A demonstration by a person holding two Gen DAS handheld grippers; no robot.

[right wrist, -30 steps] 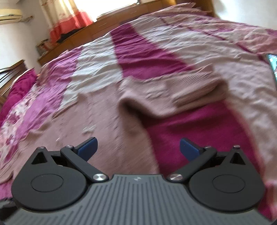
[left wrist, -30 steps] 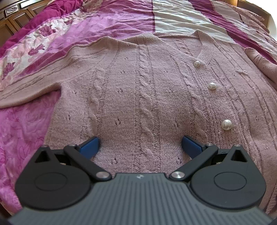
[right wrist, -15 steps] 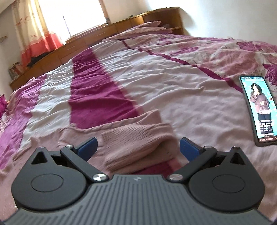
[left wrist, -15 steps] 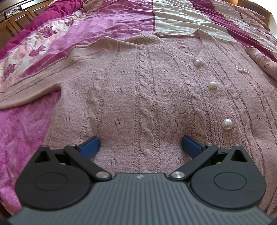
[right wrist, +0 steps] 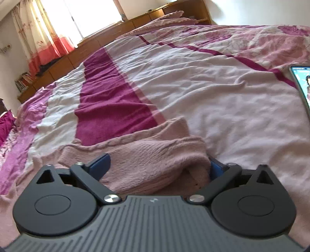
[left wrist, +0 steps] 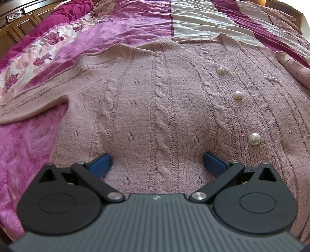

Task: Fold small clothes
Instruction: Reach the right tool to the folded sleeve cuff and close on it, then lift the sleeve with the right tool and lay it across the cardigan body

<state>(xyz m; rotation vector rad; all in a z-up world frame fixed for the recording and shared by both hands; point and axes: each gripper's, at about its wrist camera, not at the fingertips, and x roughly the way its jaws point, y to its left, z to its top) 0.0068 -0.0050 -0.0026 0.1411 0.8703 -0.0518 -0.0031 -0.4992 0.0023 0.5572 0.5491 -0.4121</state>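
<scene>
A dusty-pink cable-knit cardigan [left wrist: 158, 100] with pearl buttons [left wrist: 237, 95] lies flat, front up, on the bed. Its left sleeve [left wrist: 38, 97] stretches out to the left. My left gripper [left wrist: 157, 161] is open and empty, low over the cardigan's lower body. In the right wrist view the cardigan's other sleeve [right wrist: 155, 153] lies bunched on the bedspread, its cuff end between the fingers of my right gripper [right wrist: 158, 164]. The right gripper is open, with blue pads either side of the sleeve; the right pad [right wrist: 215, 168] is partly hidden by the knit.
The bed is covered by a magenta, pink and white striped floral bedspread [right wrist: 193, 81]. A phone [right wrist: 302, 85] with a lit screen lies at the right edge. Wooden cabinets [right wrist: 96, 42] and a curtained window stand beyond the bed. A wooden headboard [left wrist: 17, 17] shows at far left.
My right gripper has swung right and moved down onto the bunched sleeve, which now sits between its open fingers. The left gripper has stayed still.
</scene>
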